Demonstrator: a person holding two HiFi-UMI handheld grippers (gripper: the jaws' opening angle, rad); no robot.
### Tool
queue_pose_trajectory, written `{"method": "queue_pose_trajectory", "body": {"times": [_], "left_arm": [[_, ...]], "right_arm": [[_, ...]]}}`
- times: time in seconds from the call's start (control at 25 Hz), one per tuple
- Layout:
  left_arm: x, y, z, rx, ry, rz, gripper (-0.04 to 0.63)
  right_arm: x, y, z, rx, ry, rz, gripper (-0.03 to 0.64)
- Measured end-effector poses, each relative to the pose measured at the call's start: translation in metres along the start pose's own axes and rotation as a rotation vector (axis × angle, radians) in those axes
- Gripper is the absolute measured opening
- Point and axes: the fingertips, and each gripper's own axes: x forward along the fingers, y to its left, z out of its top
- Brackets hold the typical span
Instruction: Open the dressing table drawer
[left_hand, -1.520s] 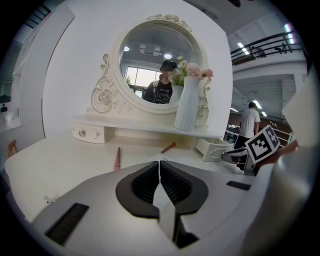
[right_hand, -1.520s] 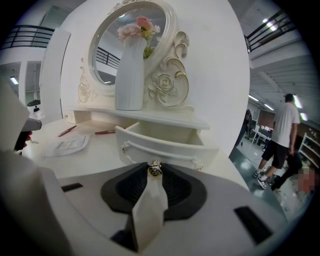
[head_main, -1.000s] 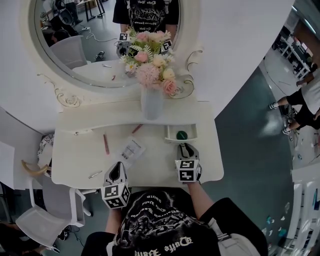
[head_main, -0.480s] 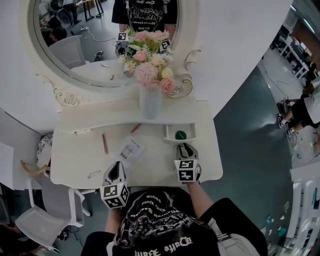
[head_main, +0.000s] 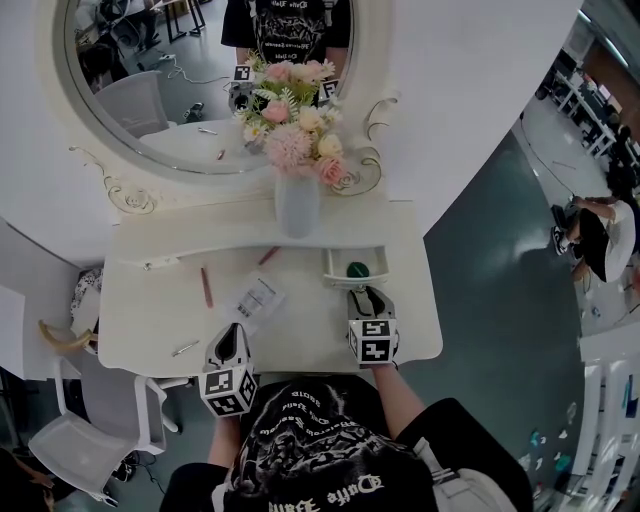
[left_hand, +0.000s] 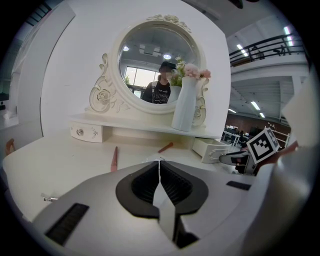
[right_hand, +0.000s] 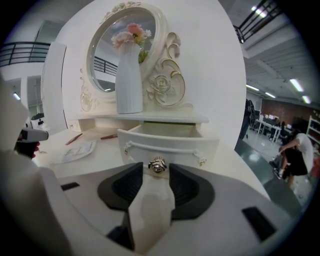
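Releasing the knob appears to be the step in hand.

Near edge of the dressing table (head_main: 300, 345): the left gripper (head_main: 235, 335) sits low over the tabletop. Its jaws are together, with nothing between them.

To its right, the right gripper (head_main: 366, 297) points at the right-hand drawer (right_hand: 165, 145). Its jaws have just been opening and now stand apart. The drawer's small metal knob (right_hand: 157, 165) is between them with a sliver of gap at each pad, so there is no grip.

The right-hand drawer is pulled out from under the raised shelf (head_main: 200, 240) at the right of the table. Its interior is exposed and a green round object (head_main: 357, 269) lies inside. The left-hand drawer (left_hand: 86, 132), under the far left of the shelf, is closed.

Farther back, a white vase of flowers (head_main: 296, 205) stands on the shelf, with the oval mirror (head_main: 150, 90) behind it.

Judgement: the opening looks essentially done. The next move calls for drawing the right gripper straight back toward the near edge. It must clear the knob without nudging the drawer front inward.
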Motion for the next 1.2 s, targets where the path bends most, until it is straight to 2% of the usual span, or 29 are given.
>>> {"method": "queue_pose_trajectory", "body": {"times": [0.04, 0.32, 0.68, 1.2], "left_arm": [[0.000, 0.000, 0.000, 0.001, 0.000, -0.001, 0.021], [0.000, -0.002, -0.001, 0.009, 0.004, -0.007, 0.021], [-0.001, -0.007, -0.005, 0.001, 0.018, -0.026, 0.021], [-0.001, -0.020, -0.013, 0.016, 0.051, -0.076, 0.021]], "right_arm": [[-0.001, 0.000, 0.000, 0.019, -0.006, 0.012, 0.169], [-0.007, -0.001, 0.000, 0.097, -0.027, 0.051, 0.238], [-0.022, 0.015, -0.003, 0.091, -0.025, 0.135, 0.253], [-0.034, 0.064, -0.020, 0.002, 0.020, 0.295, 0.252]]}}
